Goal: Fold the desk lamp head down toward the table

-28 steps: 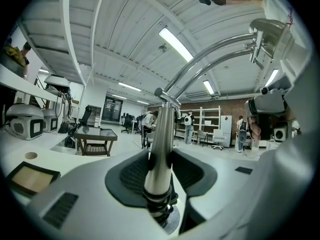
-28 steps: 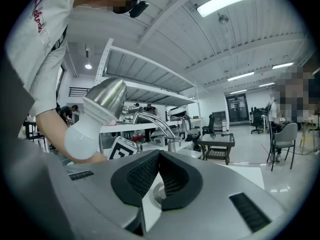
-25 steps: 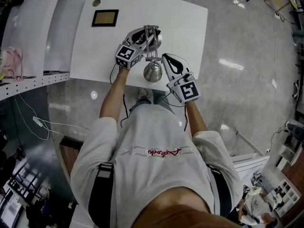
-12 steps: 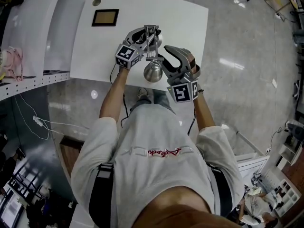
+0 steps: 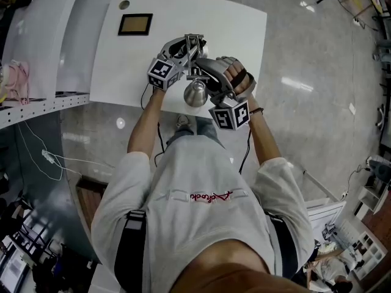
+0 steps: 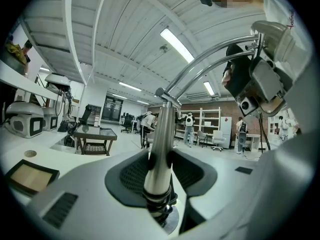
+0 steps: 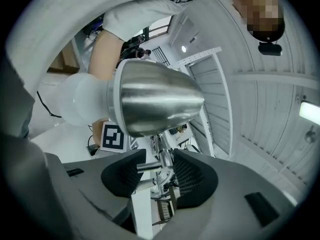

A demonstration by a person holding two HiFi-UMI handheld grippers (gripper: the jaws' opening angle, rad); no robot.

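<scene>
Brace post with left gripper clamped on it; close right gripper, parted round hinge below lamp head, then press head down steadily.

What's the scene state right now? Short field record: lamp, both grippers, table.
lamp head: metal shade with a white bulb, up on the curved chrome arm
left gripper: shut on the lamp post
right gripper: jaws apart around the joint under the lamp head, no squeeze visible
table: white, with a dark framed panel near its far-left corner
task: fold not yet done
</scene>
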